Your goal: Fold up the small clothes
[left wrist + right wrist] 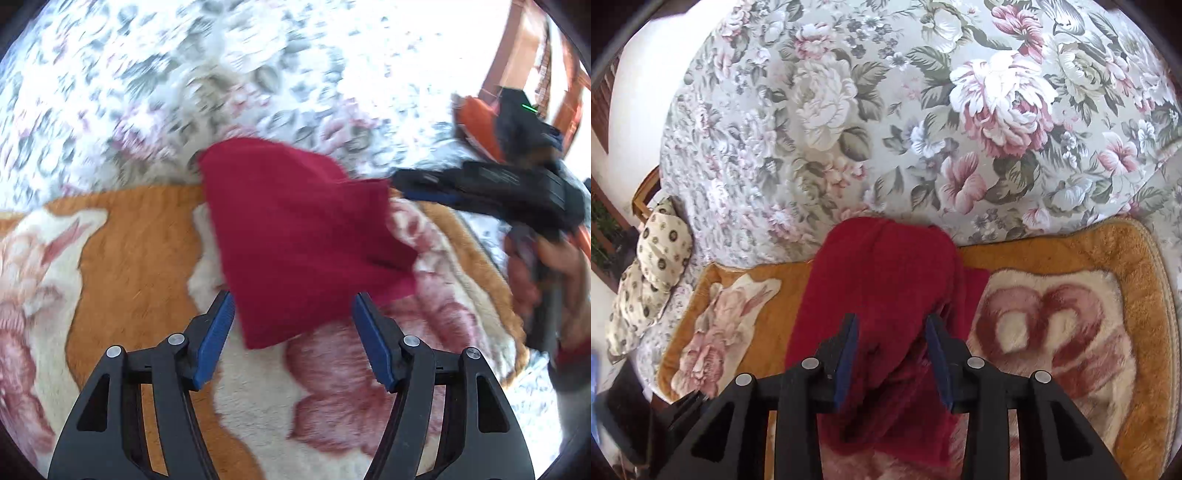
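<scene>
A small dark red garment (295,236) hangs over the orange and cream plush blanket (129,240). In the left wrist view my right gripper (397,182) holds the garment's right corner, lifted. My left gripper (293,299) is open, its blue pads on either side of the cloth's lower tip, not closed on it. In the right wrist view the red garment (882,280) drapes between and below my right gripper's (892,321) blue pads, which stand apart with cloth bunched between them.
A floral bedspread (886,110) covers the bed behind the plush blanket (1071,314). A patterned cream pillow (650,266) lies at the left edge. Wooden furniture (517,48) stands at the far right. A dark object (624,406) sits at lower left.
</scene>
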Available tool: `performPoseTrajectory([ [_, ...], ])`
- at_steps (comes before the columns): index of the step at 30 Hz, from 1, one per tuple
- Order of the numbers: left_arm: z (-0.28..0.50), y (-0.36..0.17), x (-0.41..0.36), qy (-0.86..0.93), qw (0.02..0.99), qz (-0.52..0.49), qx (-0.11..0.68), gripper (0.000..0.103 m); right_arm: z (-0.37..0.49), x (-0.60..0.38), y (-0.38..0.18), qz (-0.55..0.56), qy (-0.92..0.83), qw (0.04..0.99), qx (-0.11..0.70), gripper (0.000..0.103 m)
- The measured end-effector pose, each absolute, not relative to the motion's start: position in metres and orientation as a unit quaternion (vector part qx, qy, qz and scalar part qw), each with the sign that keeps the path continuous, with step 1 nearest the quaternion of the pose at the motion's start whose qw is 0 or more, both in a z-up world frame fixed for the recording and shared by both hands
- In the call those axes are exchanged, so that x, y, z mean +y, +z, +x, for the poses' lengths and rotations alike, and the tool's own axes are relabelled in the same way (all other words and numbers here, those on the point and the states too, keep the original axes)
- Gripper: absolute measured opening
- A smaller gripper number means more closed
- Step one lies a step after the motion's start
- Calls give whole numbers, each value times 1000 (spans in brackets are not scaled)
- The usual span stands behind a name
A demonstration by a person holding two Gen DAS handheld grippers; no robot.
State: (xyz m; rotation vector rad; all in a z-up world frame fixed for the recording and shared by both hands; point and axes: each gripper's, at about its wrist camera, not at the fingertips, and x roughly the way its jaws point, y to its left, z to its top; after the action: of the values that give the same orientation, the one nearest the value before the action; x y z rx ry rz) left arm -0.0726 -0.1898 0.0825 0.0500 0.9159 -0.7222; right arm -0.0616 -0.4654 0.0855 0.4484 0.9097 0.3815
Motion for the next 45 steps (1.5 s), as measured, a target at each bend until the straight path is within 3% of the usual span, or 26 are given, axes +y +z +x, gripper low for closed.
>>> performPoseTrajectory([
  [5, -52, 60, -195, -327, 834, 21, 444, 66, -90, -429, 64, 190, 220, 844, 452, 35],
  [6, -56, 59, -194, -330, 831, 19, 448, 66, -93, -426, 60, 185, 217, 846, 451, 29],
  [7, -56, 56, -193, -331, 828, 16, 453, 66, -98, -425, 58, 178, 207, 852, 447, 9],
  [9, -56, 52, -192, -334, 824, 17, 458, 66, -112, -432, 55, 182, 187, 864, 431, 7],
  [14, -58, 47, -193, -330, 822, 31, 462, 66, -119, -442, 8, 221, 165, 839, 469, 6],
  [20, -56, 65, -186, -320, 844, 10, 431, 66, -132, -455, 60, 239, 161, 863, 415, 8],
  [27, -47, 67, -198, -309, 850, 10, 427, 66, -89, -424, 99, 150, 148, 898, 385, 10],
  [30, -46, 63, -206, -306, 850, 26, 428, 66, -71, -416, 86, 102, 115, 902, 404, 10],
  [36, -40, 49, -216, -300, 843, 35, 446, 66, -73, -426, 39, 110, 115, 888, 432, 9],
  [45, -41, 51, -214, -297, 845, 34, 444, 66, -86, -434, 48, 156, 120, 884, 425, 9],
])
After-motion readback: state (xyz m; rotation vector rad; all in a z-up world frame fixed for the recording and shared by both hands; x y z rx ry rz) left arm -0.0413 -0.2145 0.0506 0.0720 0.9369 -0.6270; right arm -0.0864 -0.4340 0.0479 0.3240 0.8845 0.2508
